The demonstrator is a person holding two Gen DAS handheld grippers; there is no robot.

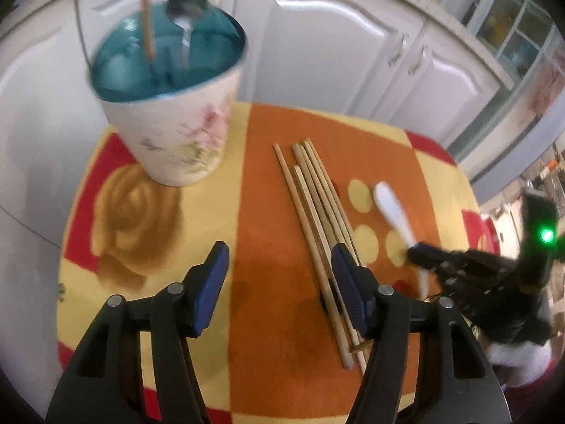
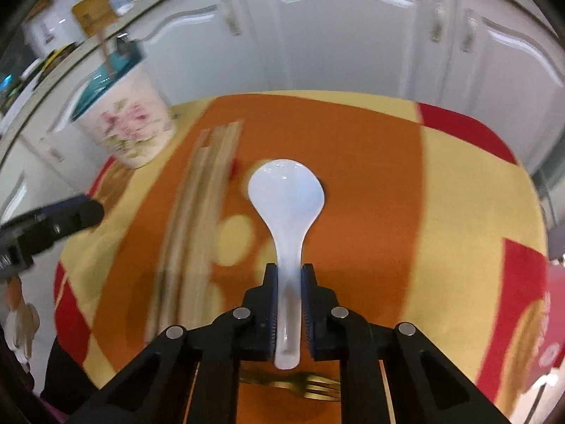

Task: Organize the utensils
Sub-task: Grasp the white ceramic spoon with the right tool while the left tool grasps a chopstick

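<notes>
White kitchen cupboards behind, and a small worktop [image 1: 268, 318] under a loud orange, yellow and red cloth. The right hand-held gripper [image 2: 289, 282] is clamped on the handle of the white spoon [image 2: 287, 208], which lies near the middle of the worktop, bowl pointing at the far edge. The left hand-held gripper [image 1: 279, 265] is about half open with nothing in it, its right pad beside the chopsticks [image 1: 317, 219]. I'd lift the spoon straight up, keep it level, then tip it handle-down into the flowery cup [image 1: 176, 120] at the far left corner. Count: five chopsticks lying loose I think, one white spoon, one fork [image 2: 300, 387] at the near edge, one cup already holding a metal spoon [image 1: 185, 10] and a wooden stick [image 1: 146, 10].
</notes>
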